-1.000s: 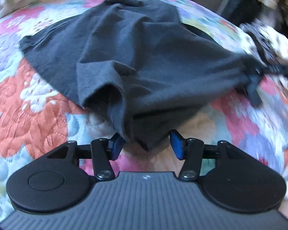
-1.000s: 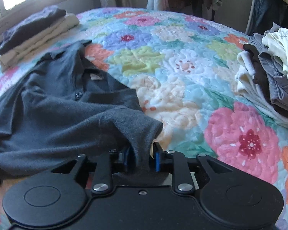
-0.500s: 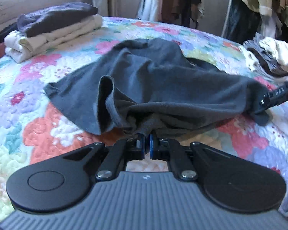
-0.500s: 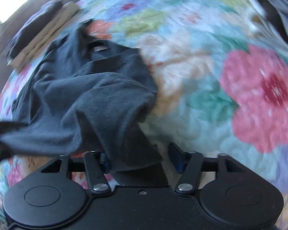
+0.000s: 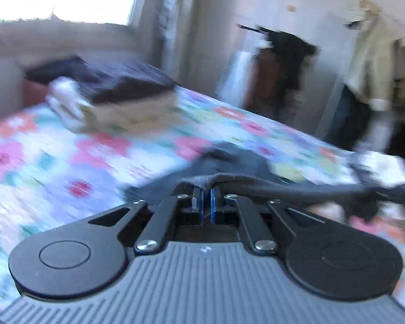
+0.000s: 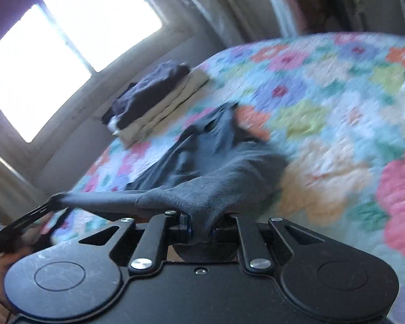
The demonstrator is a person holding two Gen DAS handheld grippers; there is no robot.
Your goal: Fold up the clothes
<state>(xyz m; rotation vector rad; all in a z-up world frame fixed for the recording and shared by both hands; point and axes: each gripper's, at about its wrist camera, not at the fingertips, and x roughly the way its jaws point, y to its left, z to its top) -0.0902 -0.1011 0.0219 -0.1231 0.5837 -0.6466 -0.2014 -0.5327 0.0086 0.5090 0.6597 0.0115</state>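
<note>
A dark grey polo shirt (image 6: pixel 218 162) hangs stretched between my two grippers above the flowered quilt (image 6: pixel 324 113). My left gripper (image 5: pixel 206 191) is shut on one corner of its hem (image 5: pixel 283 183). My right gripper (image 6: pixel 201 229) is shut on the other corner. The taut edge runs from it to the left gripper, which shows at the left of the right wrist view (image 6: pixel 35 213). The collar end of the shirt trails on the bed. Both views are blurred by motion.
A stack of folded clothes (image 5: pixel 127 97) lies at the far side of the bed under the window; it also shows in the right wrist view (image 6: pixel 154 97). Unfolded clothes (image 5: pixel 380 162) lie at the bed's right. Garments hang on a rack (image 5: pixel 370 62) behind the bed.
The left gripper shut on the shirt hem. The right gripper opened, regripped and shut on the other corner. Both lifted, raising the shirt's lower edge off the quilt and stretching it.
</note>
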